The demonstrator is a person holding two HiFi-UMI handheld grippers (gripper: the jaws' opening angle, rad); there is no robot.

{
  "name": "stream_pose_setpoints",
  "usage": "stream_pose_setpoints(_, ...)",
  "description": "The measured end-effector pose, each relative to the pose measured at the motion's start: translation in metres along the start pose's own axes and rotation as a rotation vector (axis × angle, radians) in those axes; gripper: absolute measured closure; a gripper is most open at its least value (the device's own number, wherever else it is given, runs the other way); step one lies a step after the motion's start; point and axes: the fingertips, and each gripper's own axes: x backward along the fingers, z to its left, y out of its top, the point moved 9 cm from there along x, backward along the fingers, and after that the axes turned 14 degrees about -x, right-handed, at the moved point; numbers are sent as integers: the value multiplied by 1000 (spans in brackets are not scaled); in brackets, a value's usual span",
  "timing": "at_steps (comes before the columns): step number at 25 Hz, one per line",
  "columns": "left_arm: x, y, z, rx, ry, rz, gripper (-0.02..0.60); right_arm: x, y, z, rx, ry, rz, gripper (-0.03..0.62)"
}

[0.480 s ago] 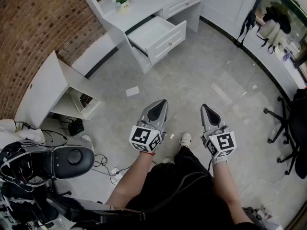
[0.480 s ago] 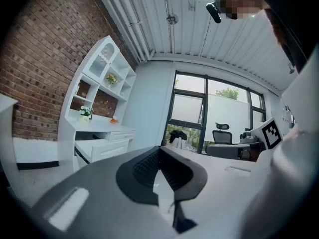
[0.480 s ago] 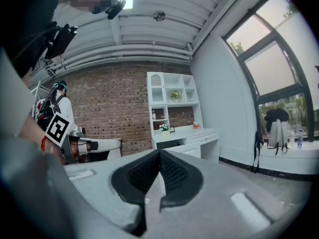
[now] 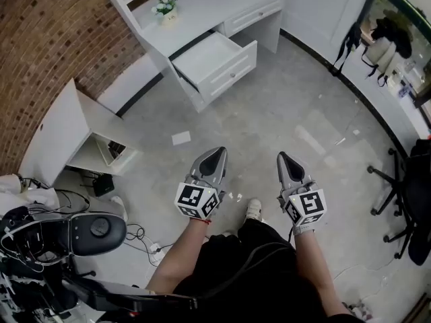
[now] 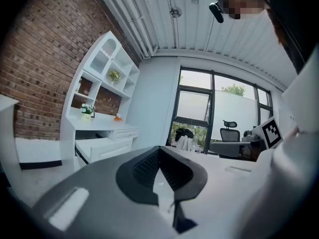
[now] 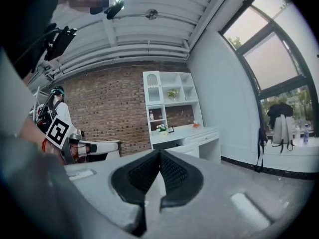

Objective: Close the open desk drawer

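Observation:
The white desk (image 4: 215, 5) stands at the far side of the room. Its top drawer (image 4: 215, 62) is pulled out, front panel facing me. My left gripper (image 4: 217, 153) and right gripper (image 4: 283, 158) are held side by side over the grey floor, well short of the drawer. Both are shut with nothing between the jaws. In the left gripper view the closed jaw tips (image 5: 159, 149) point towards the room, with the drawer (image 5: 104, 147) off to the left. In the right gripper view the drawer (image 6: 184, 150) shows just beyond the shut gripper (image 6: 160, 153).
A white cabinet (image 4: 64, 130) stands by the brick wall at left. A sheet of paper (image 4: 181, 138) lies on the floor between me and the desk. Black equipment and cables (image 4: 87, 234) fill the lower left. An office chair (image 4: 404, 200) stands at right.
The desk and drawer sit a little lower and further left in the head view, and my shoe has shifted. Both grippers stay shut and level.

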Motion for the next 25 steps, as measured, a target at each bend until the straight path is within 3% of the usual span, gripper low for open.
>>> stream_pose_setpoints(8, -54, 10, -6, -5, 31, -40, 580, -16, 23, -51, -9, 39, -17, 594)
stream_pose_setpoints(13, -71, 7, -6, 0, 34, -10, 580, -25, 29, -67, -46, 50, -7, 594)
stream_pose_setpoints(20, -99, 1, 17, -8, 39, 17, 580, -70, 29, -91, -94, 64, 17, 594)
stream_pose_setpoints(25, -134, -7, 45, 19, 79, 23, 580, -117, 43, -108, -63, 113, 37, 594)
